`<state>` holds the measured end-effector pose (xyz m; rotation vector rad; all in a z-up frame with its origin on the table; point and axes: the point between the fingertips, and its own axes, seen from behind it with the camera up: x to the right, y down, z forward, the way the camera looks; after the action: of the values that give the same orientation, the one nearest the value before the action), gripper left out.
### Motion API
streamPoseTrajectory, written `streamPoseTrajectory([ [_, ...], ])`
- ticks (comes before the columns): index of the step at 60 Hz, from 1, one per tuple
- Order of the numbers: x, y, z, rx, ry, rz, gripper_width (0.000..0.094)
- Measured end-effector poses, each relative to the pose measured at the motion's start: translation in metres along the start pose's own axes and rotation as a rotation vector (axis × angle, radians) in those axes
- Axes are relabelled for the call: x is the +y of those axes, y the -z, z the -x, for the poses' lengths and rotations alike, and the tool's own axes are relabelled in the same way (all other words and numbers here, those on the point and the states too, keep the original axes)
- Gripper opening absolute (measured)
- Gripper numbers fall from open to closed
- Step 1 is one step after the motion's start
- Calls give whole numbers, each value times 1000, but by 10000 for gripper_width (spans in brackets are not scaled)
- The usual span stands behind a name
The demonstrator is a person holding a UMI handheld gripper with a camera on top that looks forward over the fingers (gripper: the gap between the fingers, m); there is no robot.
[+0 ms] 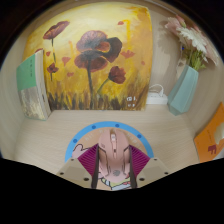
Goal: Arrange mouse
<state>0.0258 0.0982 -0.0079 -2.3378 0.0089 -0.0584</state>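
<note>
A pale pink mouse [113, 155] with a scroll wheel and a cable lies lengthwise between my fingers, its nose pointing away from me. My gripper [113, 168] is shut on it, and both magenta pads [90, 160] press on its sides. A round tan mat with a blue rim [74, 150] lies under and just beyond the mouse on the wooden table. I cannot tell whether the mouse rests on the mat or is lifted a little off it.
A large flower painting [90, 60] stands at the back. Upright books [35, 85] lean at the left. A teal vase with flowers [184, 88] stands at the right, with a small white object [155, 95] beside it. An orange thing [214, 135] is at the near right.
</note>
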Motion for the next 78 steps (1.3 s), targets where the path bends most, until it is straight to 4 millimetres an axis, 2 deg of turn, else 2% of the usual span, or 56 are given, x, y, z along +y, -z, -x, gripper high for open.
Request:
streamPoseTrajectory([
  [6,1,-1,-2,8,-8,22,573],
  [11,-8,9,-8,39,-12,15,758],
  [15,-24,28,-7,44,-4,-26,761],
  [22,-53,78,1,43,8,-95,763],
  [28,-72,135,15,22,5,-156,764],
  [33,-79,181,24,15,4,-198,762],
  [39,-73,228,38,-1,-5,-219,766],
  [47,-65,273,46,-27,7,-253,768],
  [61,-40,327,41,-48,22,-291,766],
  [78,26,373,26,-77,4,-257,765],
])
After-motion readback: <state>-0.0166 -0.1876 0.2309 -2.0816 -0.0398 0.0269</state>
